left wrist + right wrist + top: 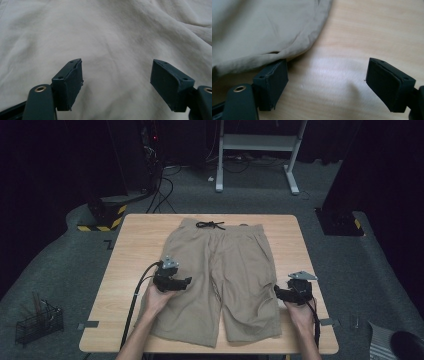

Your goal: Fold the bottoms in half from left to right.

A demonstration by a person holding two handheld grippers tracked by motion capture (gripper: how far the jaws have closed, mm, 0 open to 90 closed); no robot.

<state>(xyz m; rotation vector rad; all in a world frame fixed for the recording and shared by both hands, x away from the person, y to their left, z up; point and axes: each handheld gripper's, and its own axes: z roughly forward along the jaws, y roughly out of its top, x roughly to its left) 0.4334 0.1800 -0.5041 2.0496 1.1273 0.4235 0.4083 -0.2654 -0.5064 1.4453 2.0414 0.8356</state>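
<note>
Surroundings: wooden table (135,240) carrying a pair of khaki shorts (235,270) laid flat, waistband and black drawstring (210,225) at the far end, well beyond both grippers.
Off-table items: wire basket (37,322) on the floor, well to the left of the left gripper; white desk frame (260,150) far ahead.
Obstructions: nothing lies between either gripper and the fabric.
Left gripper (116,82): jaws spread wide, nothing between them; positioned over the left leg of the shorts, cloth directly beneath and ahead.
Right gripper (327,85): jaws spread wide, nothing clamped; bare table between them. The hem edge of the right leg lies at its left jaw; contact cannot be confirmed.
</note>
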